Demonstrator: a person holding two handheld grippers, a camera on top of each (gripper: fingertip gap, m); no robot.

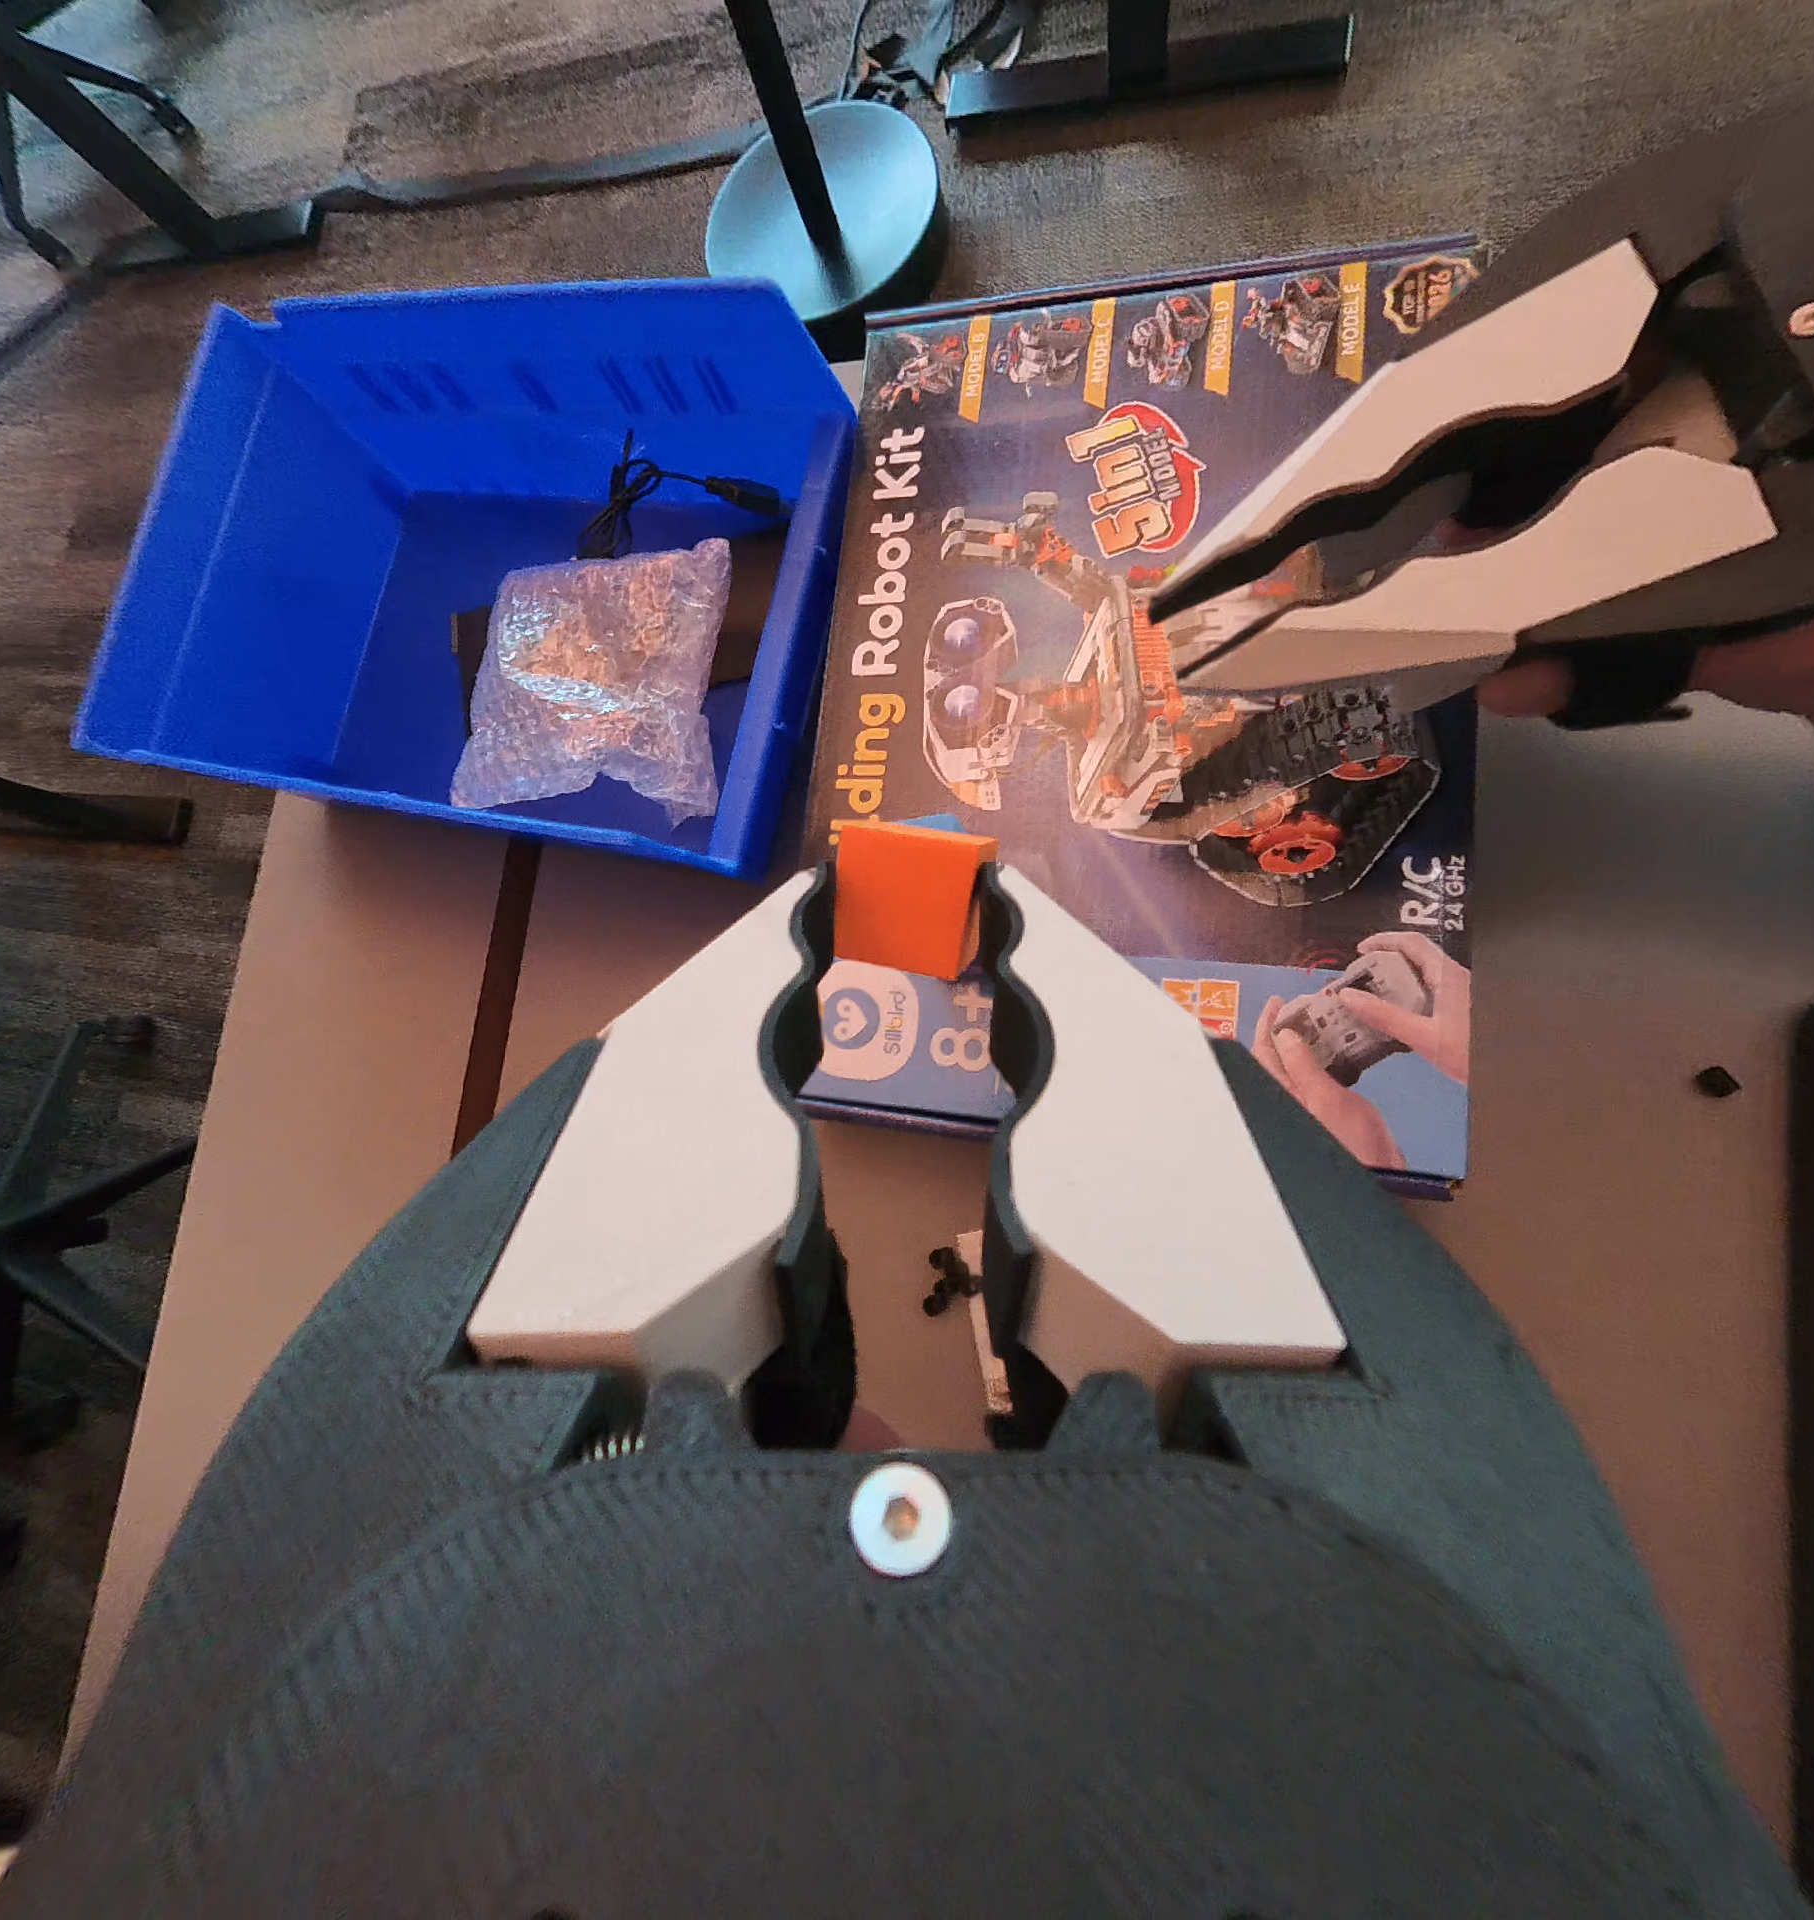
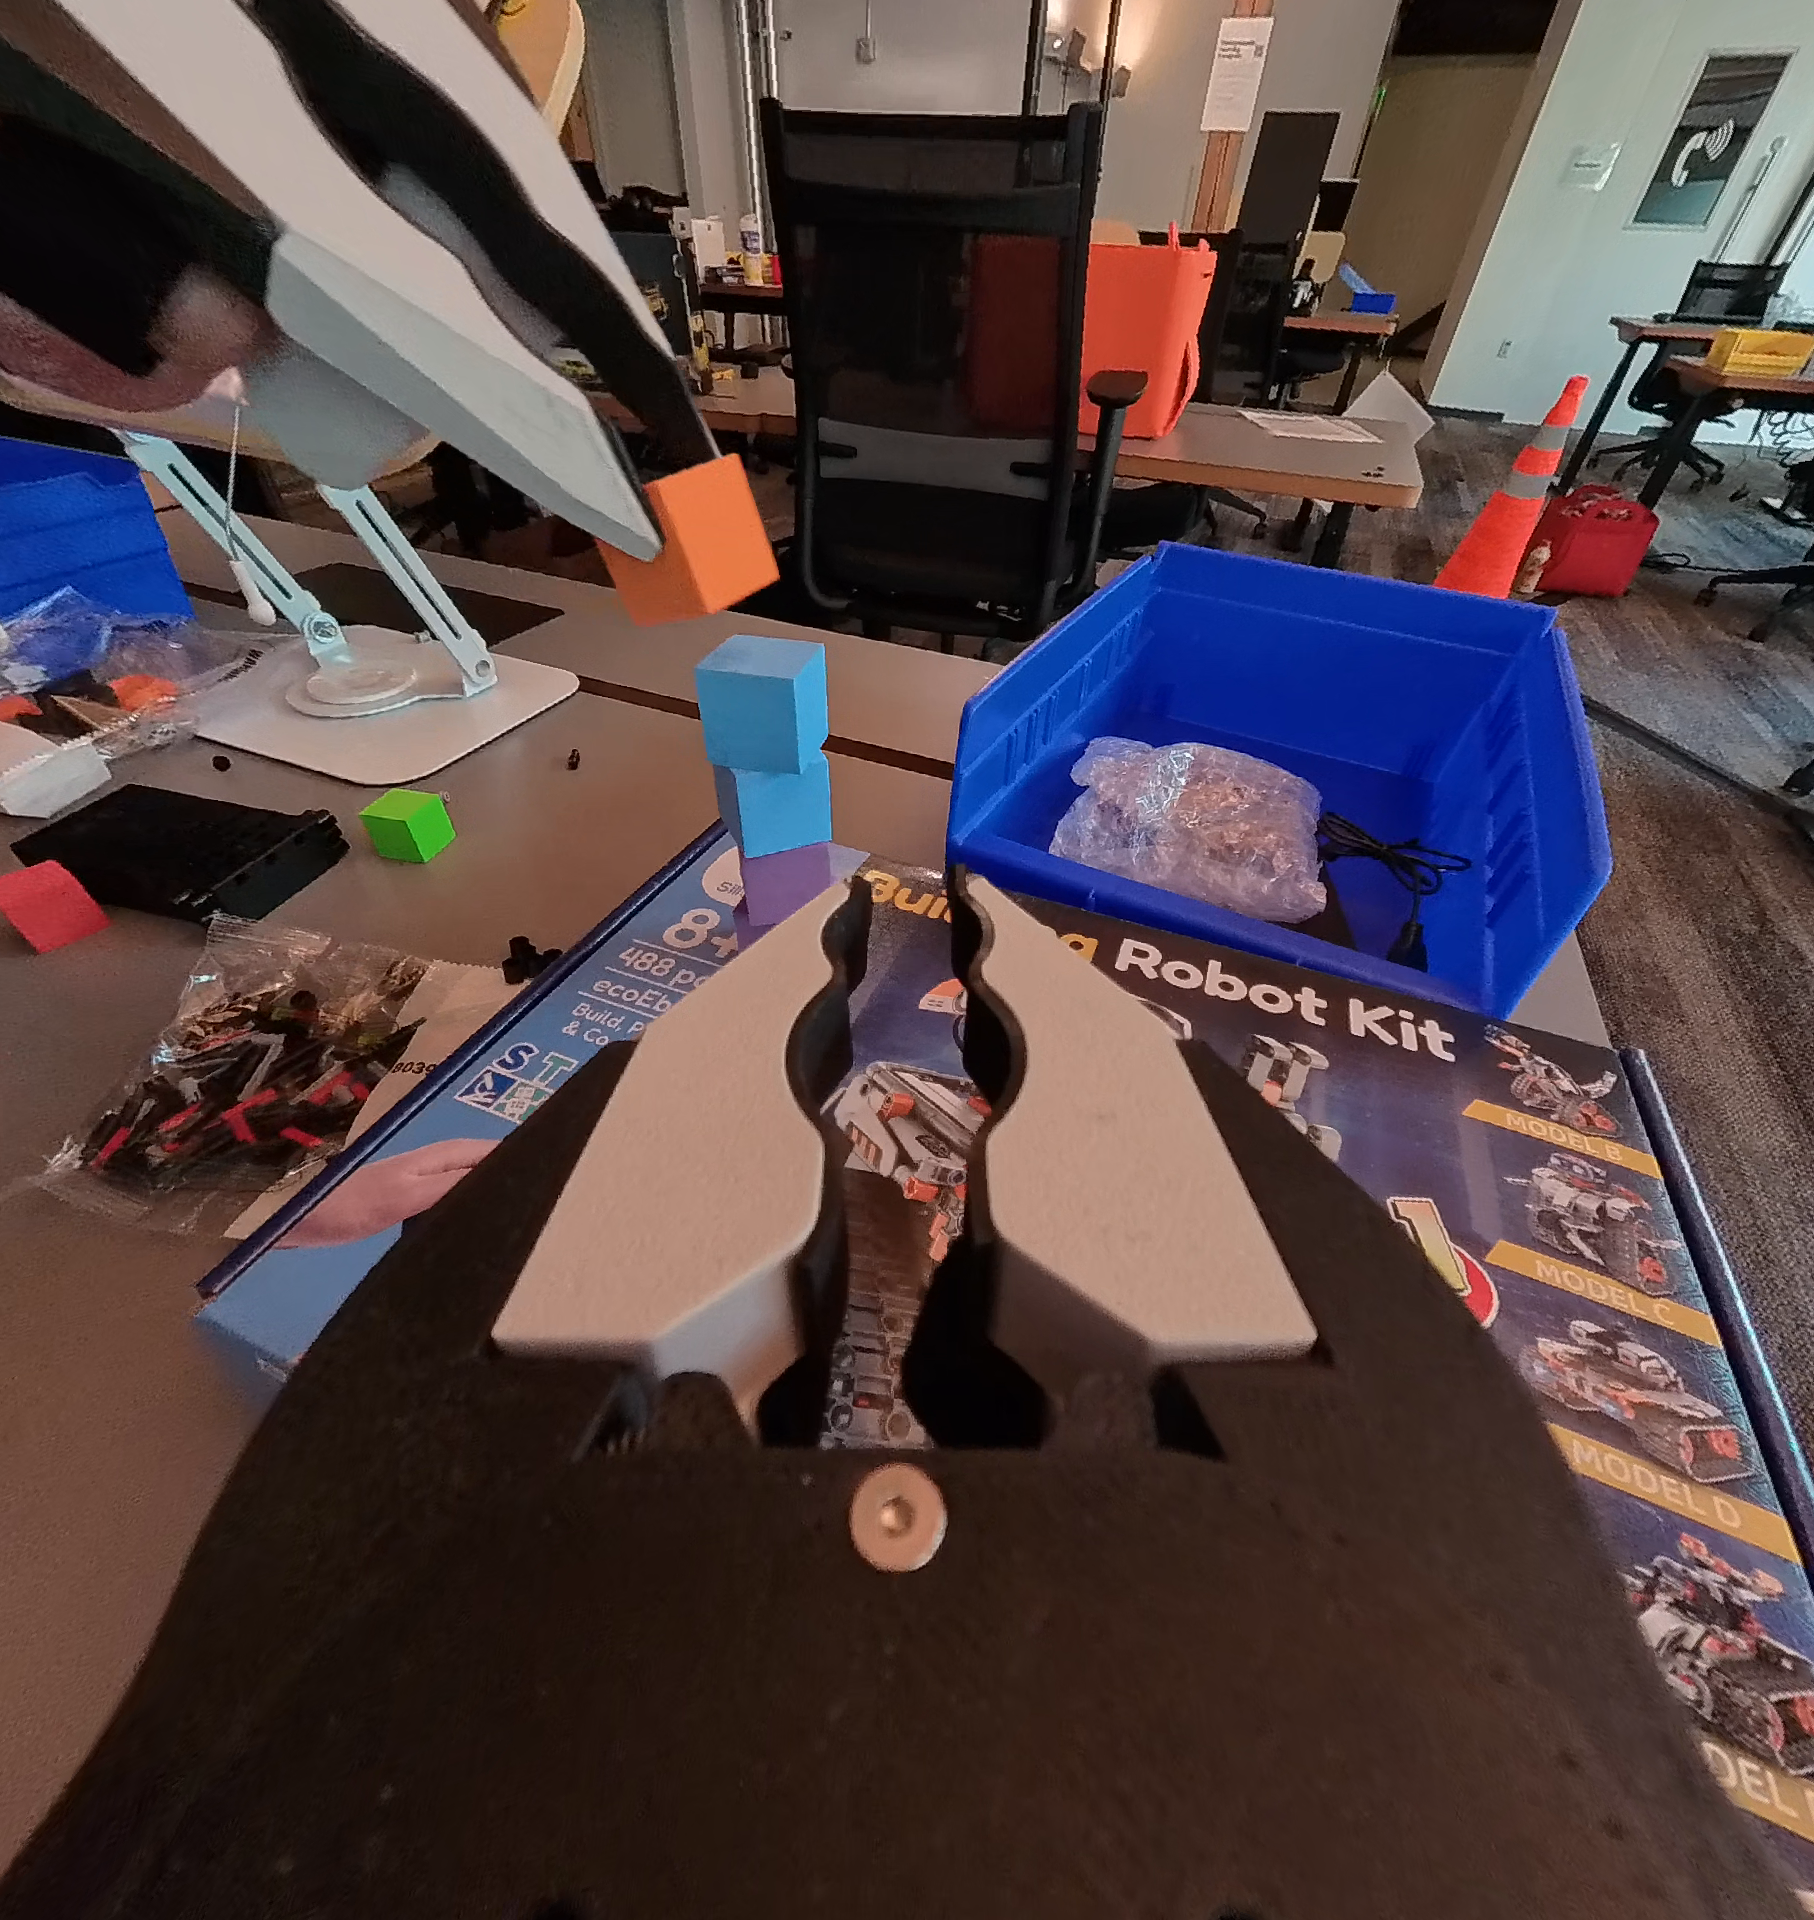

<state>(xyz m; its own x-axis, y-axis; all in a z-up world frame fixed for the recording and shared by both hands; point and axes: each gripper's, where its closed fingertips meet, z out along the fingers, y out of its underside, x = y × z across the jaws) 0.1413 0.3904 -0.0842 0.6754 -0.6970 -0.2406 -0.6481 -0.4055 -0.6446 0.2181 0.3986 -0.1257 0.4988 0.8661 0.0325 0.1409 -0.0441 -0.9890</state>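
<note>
Your left gripper (image 1: 905, 885) is closed on an orange cube (image 1: 908, 920), pinched at the very tips of its 2 white fingers, whose black inner pads have a wavy profile. From the right wrist view the cube hangs in the air, just above and a little to the left of a stack (image 2: 773, 779): 2 light blue cubes on 1 purple cube, not touching it. The stack stands on a flat printed cardboard box (image 1: 1298, 987) that lies on the grey tabletop (image 1: 363, 1039). All cubes look matte, smooth and sharp-edged. Your right gripper (image 2: 908, 902) is empty, its jaws only a narrow gap apart, low over the glossy box lid. Beside the box is a blue plastic bin (image 1: 207, 540) with a crinkled bubble-wrap packet (image 1: 591, 675) and a thin black cable (image 1: 674, 488) inside.
</note>
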